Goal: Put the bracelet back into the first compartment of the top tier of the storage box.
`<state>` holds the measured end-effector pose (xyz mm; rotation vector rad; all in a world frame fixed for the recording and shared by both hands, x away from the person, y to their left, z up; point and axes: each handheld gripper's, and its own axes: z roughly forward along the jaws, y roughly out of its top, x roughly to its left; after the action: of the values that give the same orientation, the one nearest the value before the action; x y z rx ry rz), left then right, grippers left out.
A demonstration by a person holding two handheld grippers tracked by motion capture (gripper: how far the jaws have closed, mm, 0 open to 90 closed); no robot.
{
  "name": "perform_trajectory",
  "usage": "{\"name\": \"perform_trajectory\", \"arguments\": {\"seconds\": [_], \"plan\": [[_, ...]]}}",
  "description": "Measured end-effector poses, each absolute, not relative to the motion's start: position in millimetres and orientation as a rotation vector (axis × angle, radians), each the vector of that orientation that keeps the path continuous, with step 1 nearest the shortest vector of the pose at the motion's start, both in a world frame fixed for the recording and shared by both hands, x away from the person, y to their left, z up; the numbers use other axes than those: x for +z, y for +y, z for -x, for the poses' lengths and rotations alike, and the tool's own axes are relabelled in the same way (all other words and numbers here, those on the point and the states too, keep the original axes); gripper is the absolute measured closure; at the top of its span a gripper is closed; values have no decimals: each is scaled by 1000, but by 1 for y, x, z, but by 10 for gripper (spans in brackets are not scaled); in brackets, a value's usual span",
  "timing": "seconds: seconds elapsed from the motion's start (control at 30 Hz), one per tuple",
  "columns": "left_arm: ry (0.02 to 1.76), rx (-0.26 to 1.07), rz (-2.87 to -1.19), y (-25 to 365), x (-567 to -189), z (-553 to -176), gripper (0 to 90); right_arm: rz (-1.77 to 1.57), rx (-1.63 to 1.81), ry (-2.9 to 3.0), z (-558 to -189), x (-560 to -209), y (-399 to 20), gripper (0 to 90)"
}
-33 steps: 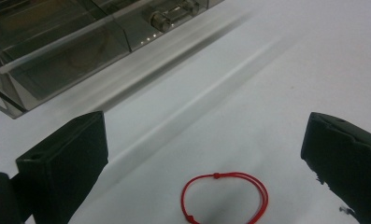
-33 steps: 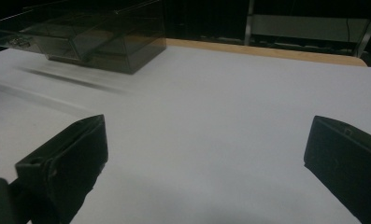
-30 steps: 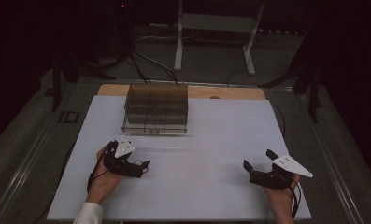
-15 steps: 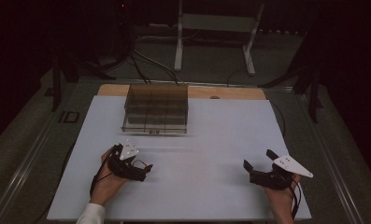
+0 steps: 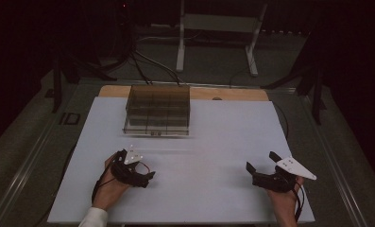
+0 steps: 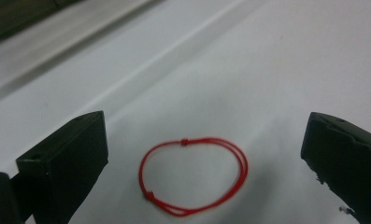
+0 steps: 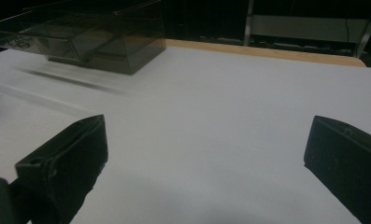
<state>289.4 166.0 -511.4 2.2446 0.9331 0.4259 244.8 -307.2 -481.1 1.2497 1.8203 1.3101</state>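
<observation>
The left gripper (image 5: 145,170) hangs low over the white desk (image 5: 223,142) near its front left corner, jaws wide apart, and between them, in the left gripper view, lies a red loop (image 6: 193,175) of thin cord, flat on the surface and touching neither jaw. In the high view the loop (image 5: 145,166) is only a faint red line just beside that gripper. I judge the loop very light and fully soft; it will bend and slide on the smooth sheet, and it is too thin to lift from the side. It seems better to bring one jaw inside the ring and one outside, then pinch a single strand, perhaps near one of the small knots, where the cord is thicker. The right gripper (image 5: 263,165) rests near the front right corner, also spread open and holding nothing. A clear box (image 5: 157,109) stands near the back edge, well apart from both
</observation>
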Motion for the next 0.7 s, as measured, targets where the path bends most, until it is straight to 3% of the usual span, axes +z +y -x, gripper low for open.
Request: {"name": "perform_trajectory", "arguments": {"seconds": [0.2, 0.3, 0.33, 0.7], "plan": [[977, 383, -2284, 167, -516, -294, 30, -1247, 1310, 1823, -245, -481, -307, 4], [995, 389, -2298, 167, -517, -295, 107, -1251, 1311, 1819, -245, -481, -307, 4], [998, 386, -2302, 167, -517, -295, 170, -1251, 1311, 1820, -245, -481, -307, 4], [1014, 343, -2309, 166, -516, -295, 206, -1253, 1307, 1825, -246, -481, -307, 4]]}}
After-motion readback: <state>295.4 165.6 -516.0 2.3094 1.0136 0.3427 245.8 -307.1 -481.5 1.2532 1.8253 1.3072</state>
